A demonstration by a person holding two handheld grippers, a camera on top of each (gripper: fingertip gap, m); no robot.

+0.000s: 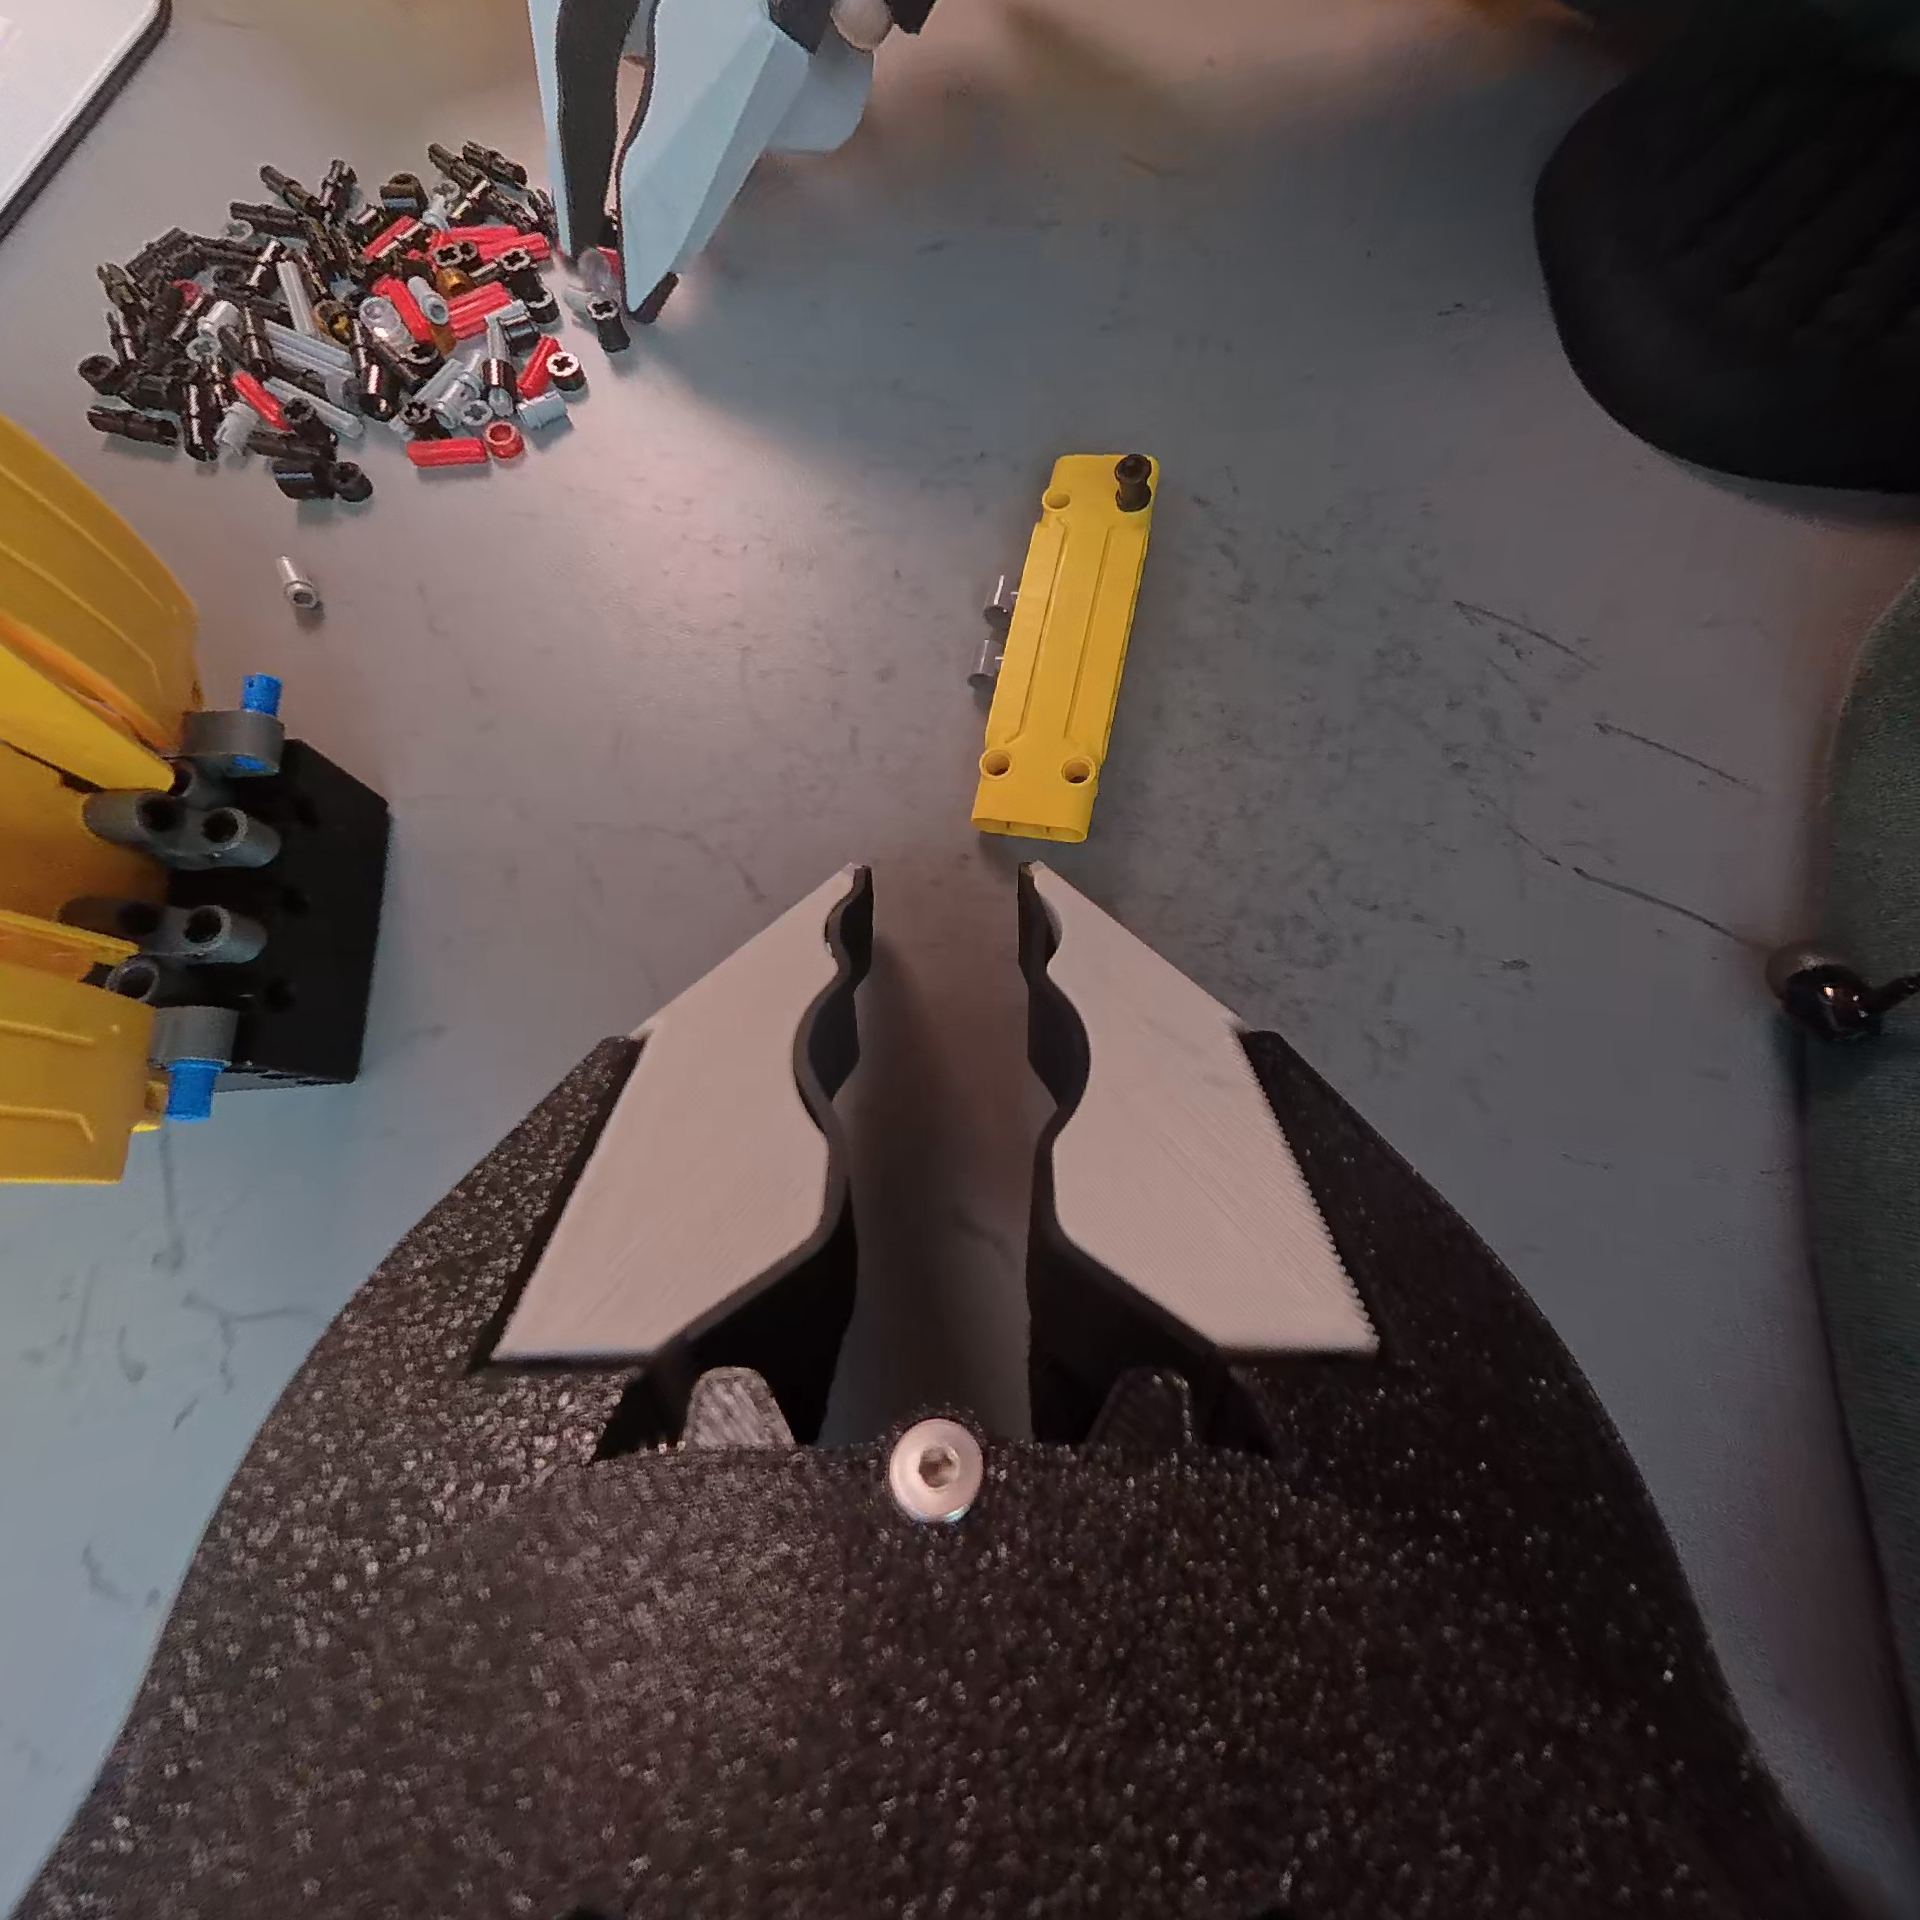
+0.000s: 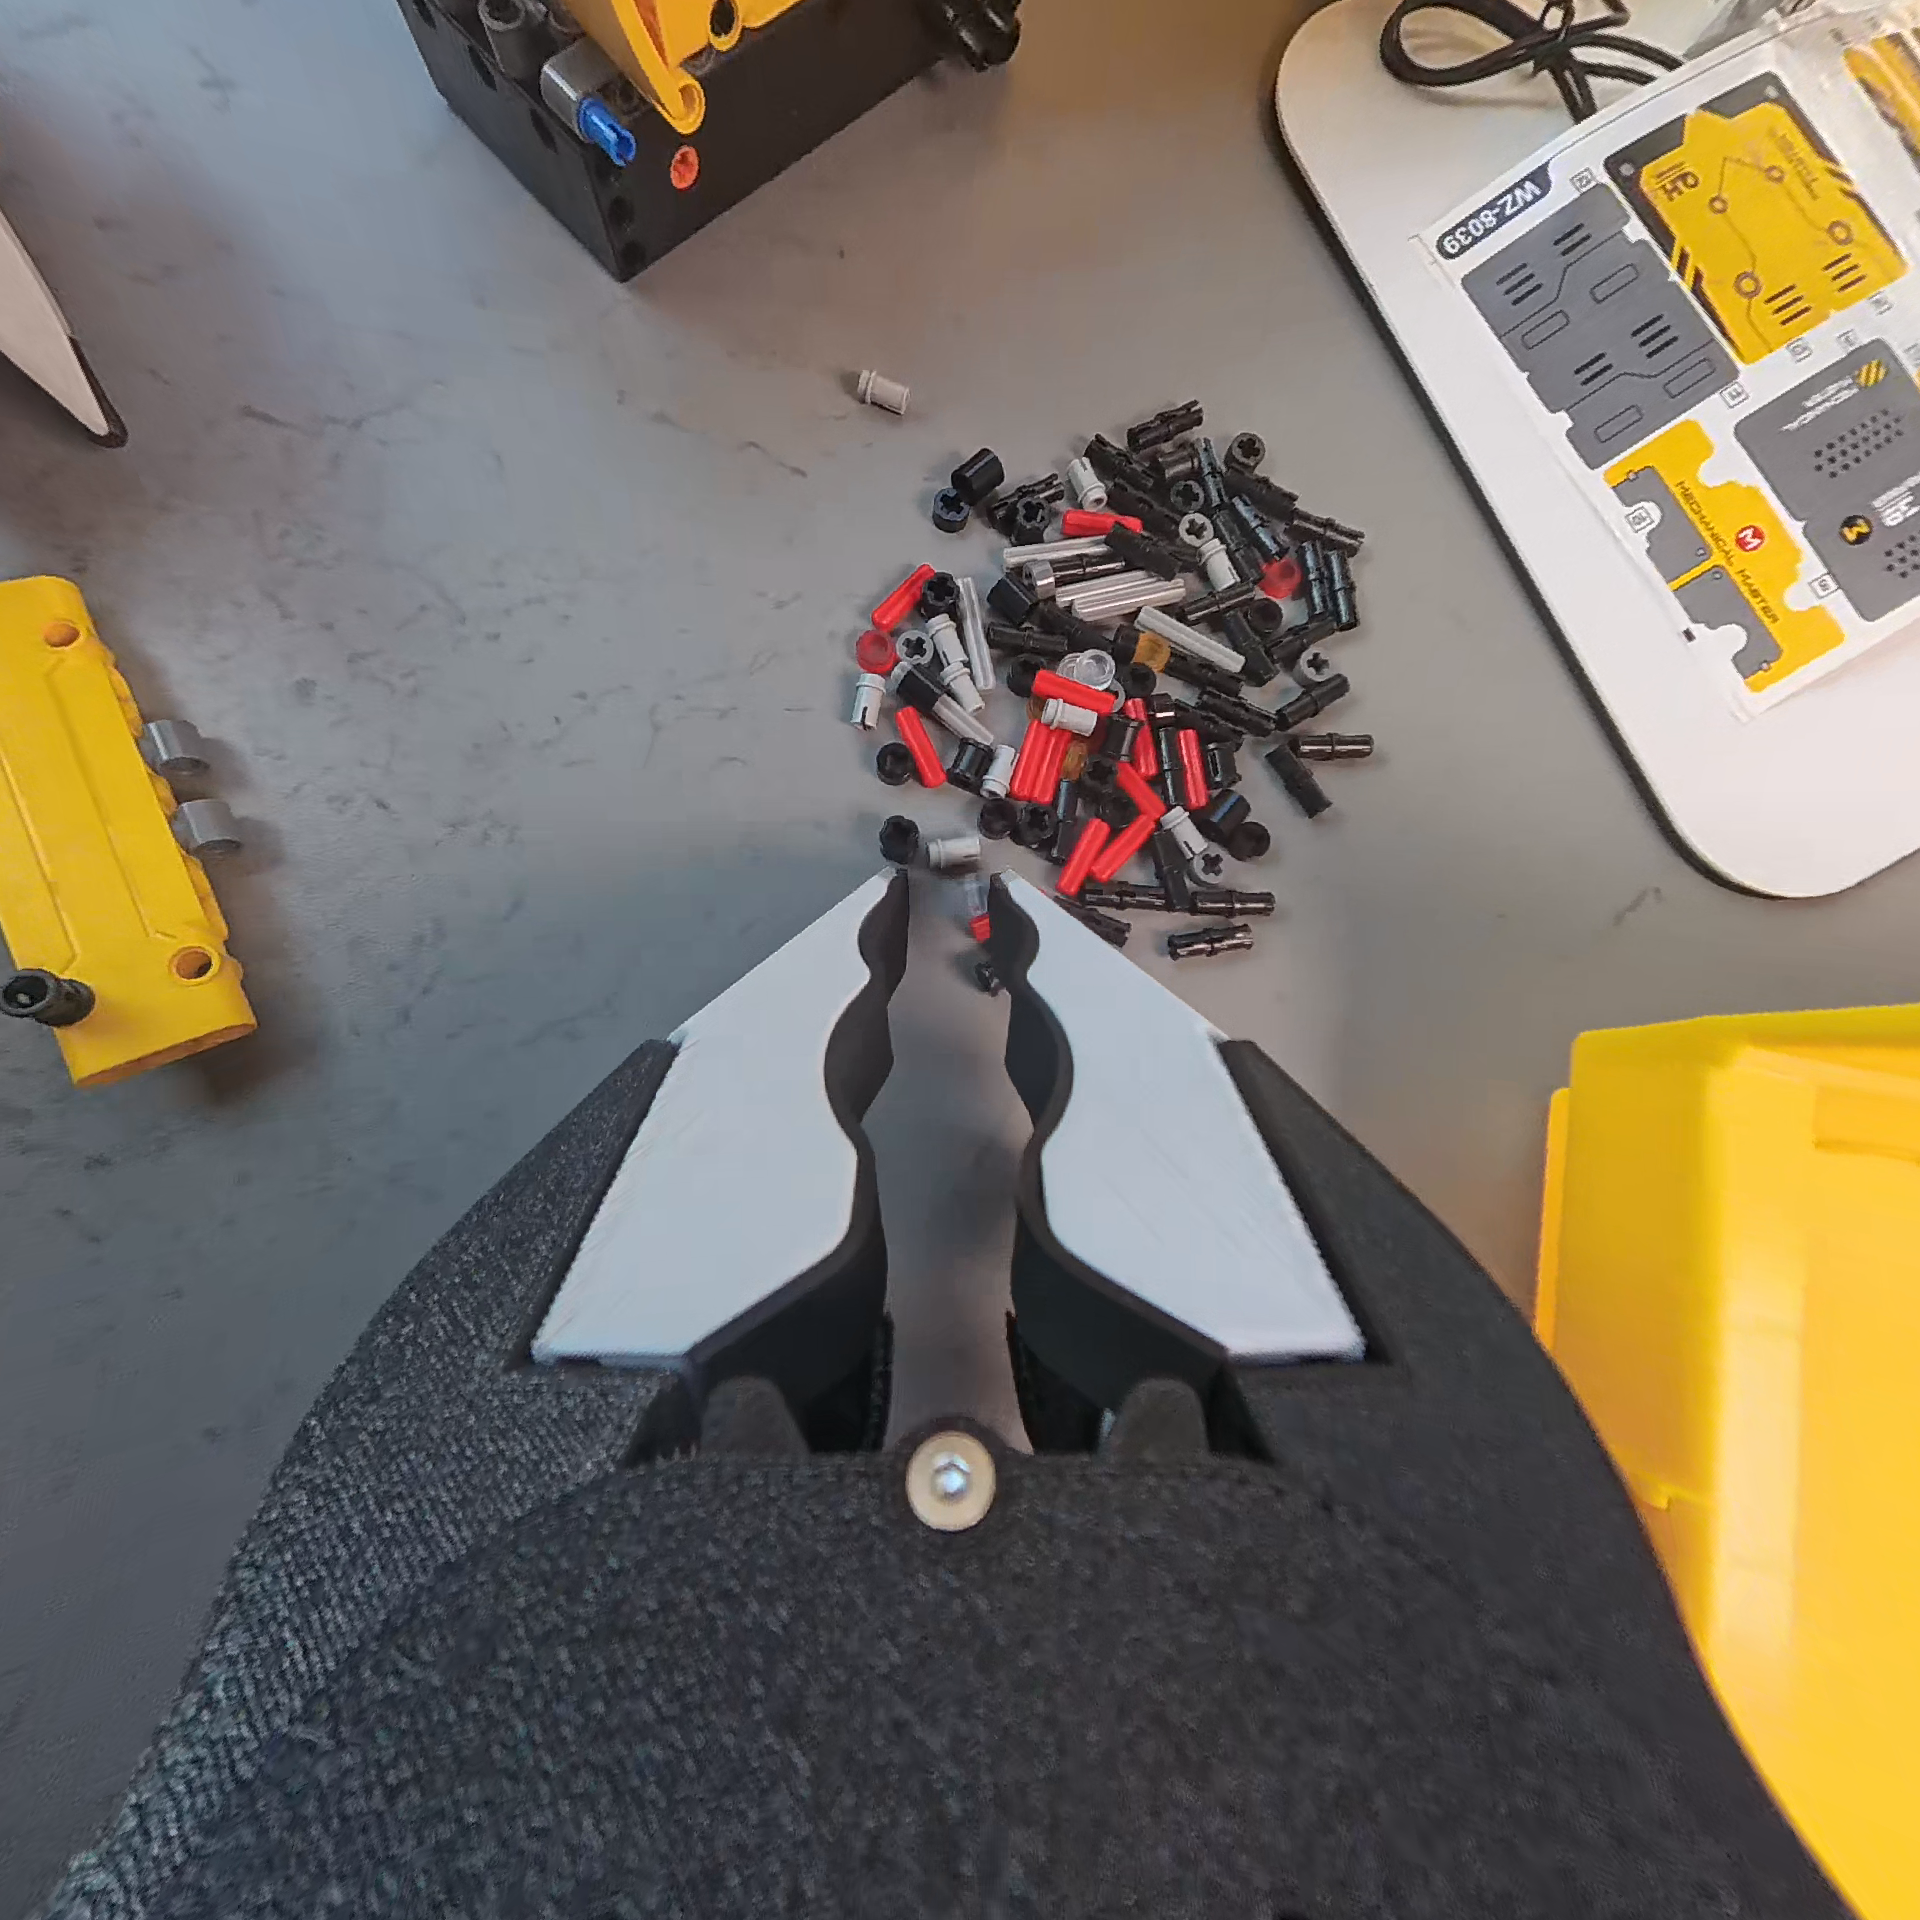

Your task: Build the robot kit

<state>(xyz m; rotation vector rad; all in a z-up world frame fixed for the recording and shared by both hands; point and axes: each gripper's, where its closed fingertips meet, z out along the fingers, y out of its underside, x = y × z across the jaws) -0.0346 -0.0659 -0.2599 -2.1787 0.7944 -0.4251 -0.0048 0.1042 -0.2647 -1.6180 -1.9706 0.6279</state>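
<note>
My left gripper is open and empty, low over the grey table, with its tips just short of the near end of a yellow panel. The panel lies flat with a black pin at its far end and two grey pins on its left side. It also shows in the right wrist view. My right gripper is narrowly open at the near edge of a pile of small black, red and grey pins. A small clear-and-red piece lies between its tips, against the right finger. The right gripper also shows in the left wrist view.
A black-and-yellow model stands at the left, also seen in the right wrist view. A loose grey pin lies apart from the pile. A sticker sheet lies on a white board, and a yellow bin is near right. Left tips to right tips: about 20 centimetres. It is some 10 centimetres from my right tips to the loose grey pin. Seen from the left wrist view as well.
</note>
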